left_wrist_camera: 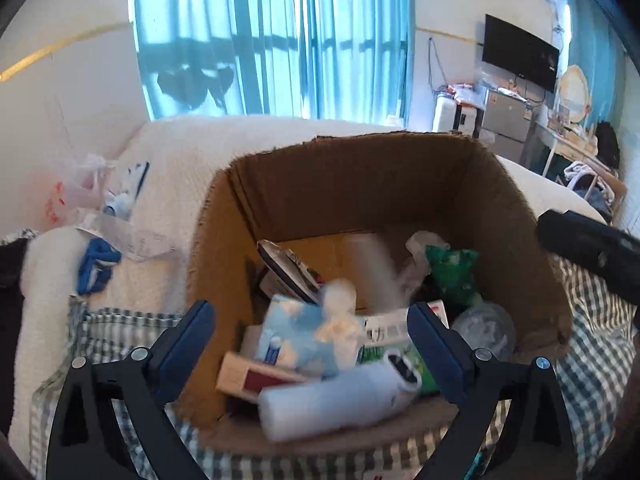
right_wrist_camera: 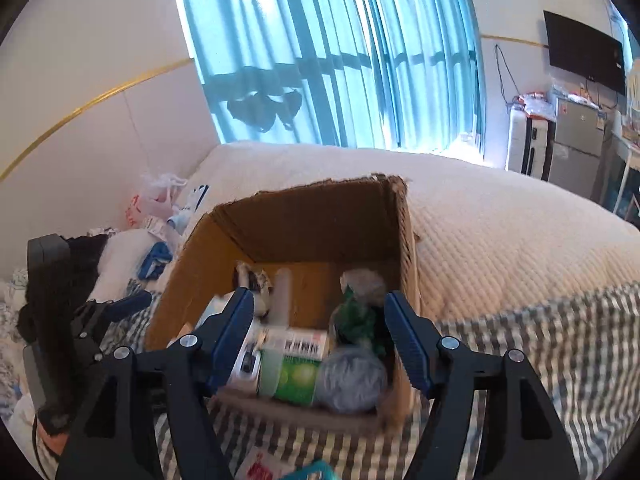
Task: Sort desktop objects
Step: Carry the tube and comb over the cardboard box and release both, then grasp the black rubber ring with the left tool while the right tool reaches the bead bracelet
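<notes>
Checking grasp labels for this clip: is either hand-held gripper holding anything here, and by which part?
Nothing is held. The left hand-held gripper and right hand-held gripper both stand open above the cardboard box, pads touching nothing.

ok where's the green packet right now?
Inside the cardboard box, against its right wall: the green packet lies beside crumpled white paper, above a grey ball. The right wrist view shows it too.

Left tool (left_wrist_camera: 312, 340) w/ jaws wide apart, nothing gripped, over open cardboard box (left_wrist_camera: 520, 216) on checked blanket (left_wrist_camera: 592, 352), box holding white bottle (left_wrist_camera: 340, 400), blue-white packet (left_wrist_camera: 296, 332), green bag (left_wrist_camera: 452, 272), grey ball (left_wrist_camera: 484, 328); white bed (left_wrist_camera: 180, 152) behind.
</notes>
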Motion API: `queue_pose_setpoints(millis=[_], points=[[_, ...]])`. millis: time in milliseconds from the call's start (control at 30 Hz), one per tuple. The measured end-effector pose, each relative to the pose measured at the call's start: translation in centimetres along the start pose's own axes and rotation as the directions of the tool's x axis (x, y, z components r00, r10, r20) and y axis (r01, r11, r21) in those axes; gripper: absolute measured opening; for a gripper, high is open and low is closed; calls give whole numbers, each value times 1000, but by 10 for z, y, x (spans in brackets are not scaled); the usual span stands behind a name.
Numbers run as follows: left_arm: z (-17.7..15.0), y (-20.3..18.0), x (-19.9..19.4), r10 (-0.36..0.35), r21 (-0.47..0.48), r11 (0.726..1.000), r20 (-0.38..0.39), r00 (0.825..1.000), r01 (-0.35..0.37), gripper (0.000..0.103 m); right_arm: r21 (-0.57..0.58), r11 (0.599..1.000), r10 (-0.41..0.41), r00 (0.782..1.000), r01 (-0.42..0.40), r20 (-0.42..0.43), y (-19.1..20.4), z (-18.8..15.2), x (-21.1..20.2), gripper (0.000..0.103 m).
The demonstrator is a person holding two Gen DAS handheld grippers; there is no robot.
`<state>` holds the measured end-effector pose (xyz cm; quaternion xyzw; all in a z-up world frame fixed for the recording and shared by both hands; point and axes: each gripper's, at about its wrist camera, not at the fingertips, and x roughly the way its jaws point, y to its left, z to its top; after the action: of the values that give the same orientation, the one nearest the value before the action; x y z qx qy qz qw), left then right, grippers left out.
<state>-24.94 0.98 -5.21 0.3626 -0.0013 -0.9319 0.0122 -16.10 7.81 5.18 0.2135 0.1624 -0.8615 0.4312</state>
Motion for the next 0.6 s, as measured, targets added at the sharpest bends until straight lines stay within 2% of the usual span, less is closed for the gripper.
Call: queue_pose_setpoints(millis=[200, 267, 400, 600], points=[[-37, 15, -44, -7, -9, 1000, -58, 998, 7, 102, -73, 996, -57, 991, 48, -121, 5, -52, -38, 68], [-57, 20, -57, -31, -27, 999, -88, 996, 29, 102, -83, 994, -77, 985, 65, -155, 3, -73, -47, 68], [-101, 24, -74, -39, -64, 997, -117, 992, 32, 101, -100, 992, -95, 969, 73, -229, 4, -112, -47, 68], [-161, -3, -71, -83, -74, 995, -201, 976, 69, 102, -137, 984, -152, 937, 114, -314, 13, -165, -34, 68]])
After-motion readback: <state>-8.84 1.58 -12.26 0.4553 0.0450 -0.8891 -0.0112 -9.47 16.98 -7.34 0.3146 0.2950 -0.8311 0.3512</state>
